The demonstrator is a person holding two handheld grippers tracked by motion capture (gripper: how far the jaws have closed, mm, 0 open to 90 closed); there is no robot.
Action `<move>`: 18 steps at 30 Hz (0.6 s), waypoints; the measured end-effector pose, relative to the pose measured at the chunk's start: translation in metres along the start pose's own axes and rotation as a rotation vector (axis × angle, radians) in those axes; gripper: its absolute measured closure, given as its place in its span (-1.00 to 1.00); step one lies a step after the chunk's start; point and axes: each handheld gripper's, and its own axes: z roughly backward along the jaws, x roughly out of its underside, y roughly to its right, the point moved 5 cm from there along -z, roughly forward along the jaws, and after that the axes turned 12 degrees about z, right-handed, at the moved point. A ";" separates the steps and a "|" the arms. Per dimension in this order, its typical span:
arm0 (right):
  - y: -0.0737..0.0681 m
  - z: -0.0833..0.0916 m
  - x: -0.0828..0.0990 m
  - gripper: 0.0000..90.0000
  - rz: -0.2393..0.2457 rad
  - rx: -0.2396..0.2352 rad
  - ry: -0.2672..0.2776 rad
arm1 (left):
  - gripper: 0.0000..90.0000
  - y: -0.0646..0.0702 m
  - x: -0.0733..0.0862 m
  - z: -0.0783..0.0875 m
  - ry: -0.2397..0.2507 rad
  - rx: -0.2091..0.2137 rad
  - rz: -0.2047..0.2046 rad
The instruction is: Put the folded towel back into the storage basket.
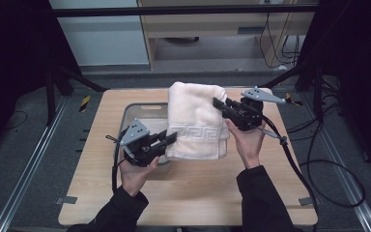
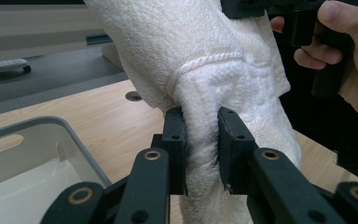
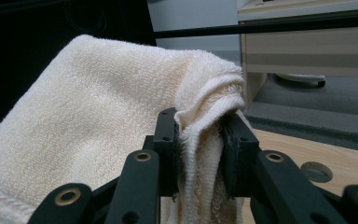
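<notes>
I hold the thick cream terry towel with a woven key-pattern border [image 1: 195, 121] with both tools. My left gripper [image 1: 168, 139] is clenched on the towel's near lower edge; in the left gripper view its two black jaws pinch a bunched fold of the border between them [image 2: 200, 140]. My right gripper [image 1: 218, 104] is clenched on an upper corner; in the right gripper view the gathered layers of pile sit pressed between its jaws [image 3: 200, 135].

Position of the towel: it hangs between the two tools above the light wooden table [image 1: 251, 193], with its lower part over the translucent grey plastic bin [image 1: 142, 112] that stands on the table's far left portion. The bin shows a pale inner floor [image 2: 23, 186]; I cannot tell from these views whether the towel's hem touches the bin or the table.

Progress, as I judge it:
- Done: both grasps are secure, and the towel is raised clear enough to drape freely, partly folded on itself.
- Left: whether it is to be spread or folded on the table or lowered into the bin, that placement is not yet made, and both tools must then release.
</notes>
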 end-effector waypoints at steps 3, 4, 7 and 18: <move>-0.003 -0.004 -0.003 0.57 0.002 -0.002 0.002 | 0.65 -0.003 -0.002 0.003 0.005 -0.004 0.003; -0.004 -0.005 -0.004 0.57 0.003 -0.002 0.003 | 0.65 -0.004 -0.003 0.004 0.009 -0.006 0.003; -0.007 -0.009 -0.006 0.57 0.001 -0.007 0.005 | 0.65 -0.007 -0.005 0.007 0.015 -0.010 0.007; -0.016 -0.023 -0.012 0.57 0.001 -0.013 0.009 | 0.65 -0.019 -0.008 0.017 0.033 -0.035 0.017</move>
